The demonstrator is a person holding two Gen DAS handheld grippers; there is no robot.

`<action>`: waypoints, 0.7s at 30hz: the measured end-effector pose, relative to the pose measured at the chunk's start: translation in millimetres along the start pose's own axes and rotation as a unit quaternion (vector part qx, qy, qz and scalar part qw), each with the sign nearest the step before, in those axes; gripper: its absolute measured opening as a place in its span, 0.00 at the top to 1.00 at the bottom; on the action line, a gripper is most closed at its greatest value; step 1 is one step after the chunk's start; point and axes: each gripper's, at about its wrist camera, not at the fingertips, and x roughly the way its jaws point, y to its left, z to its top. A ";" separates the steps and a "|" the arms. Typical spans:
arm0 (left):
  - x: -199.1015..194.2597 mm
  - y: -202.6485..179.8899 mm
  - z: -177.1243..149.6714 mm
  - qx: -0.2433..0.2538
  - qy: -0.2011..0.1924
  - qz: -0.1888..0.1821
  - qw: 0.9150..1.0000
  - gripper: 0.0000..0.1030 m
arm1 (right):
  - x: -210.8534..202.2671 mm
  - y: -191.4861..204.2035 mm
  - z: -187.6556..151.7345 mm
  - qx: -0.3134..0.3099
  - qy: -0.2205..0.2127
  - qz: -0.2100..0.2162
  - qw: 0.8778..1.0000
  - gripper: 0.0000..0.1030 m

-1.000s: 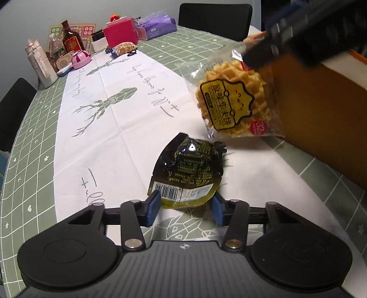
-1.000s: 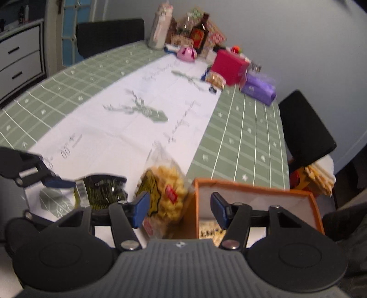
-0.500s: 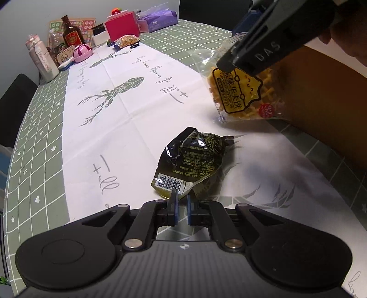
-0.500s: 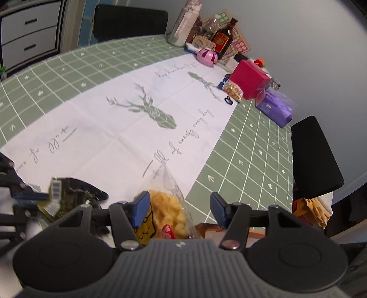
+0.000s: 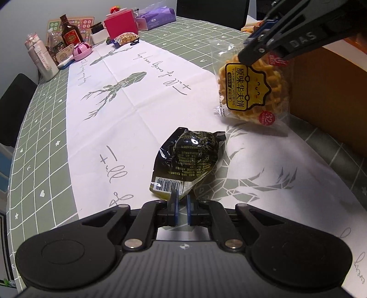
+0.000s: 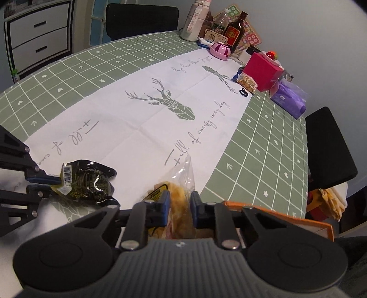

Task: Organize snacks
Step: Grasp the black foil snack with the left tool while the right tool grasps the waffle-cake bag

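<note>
Both clamped: left tool point(image 5: 180, 201) pinches dark packet point(image 5: 188, 160); right tool point(image 6: 180, 206) half-hides waffle bag point(image 5: 252, 91).

This is a home dining room. A large table point(image 6: 68, 75) wears a green checked cloth with a white deer-print runner point(image 6: 160, 103). Black padded chairs point(image 6: 142, 19) stand at twelve and three o'clock. Household clutter gathers at one o'clock: a brown glass bottle point(image 6: 234, 34), a pink tissue box point(image 6: 263, 71). A white chest of drawers point(image 6: 39, 39) sits at ten o'clock.
</note>
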 end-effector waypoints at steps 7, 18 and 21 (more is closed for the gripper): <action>-9.0 9.6 -13.3 0.001 0.011 -0.006 1.000 0.93 | -28.6 -4.6 -17.9 0.054 -0.010 0.086 0.995 0.89; -28.8 -1.3 -36.8 0.035 0.049 -0.046 0.997 0.84 | -16.9 7.6 -55.7 0.078 0.044 0.177 0.980 0.90; -34.0 -1.9 -39.0 0.040 0.047 -0.052 0.997 0.52 | -10.2 16.4 -61.4 0.058 0.058 0.154 0.985 0.84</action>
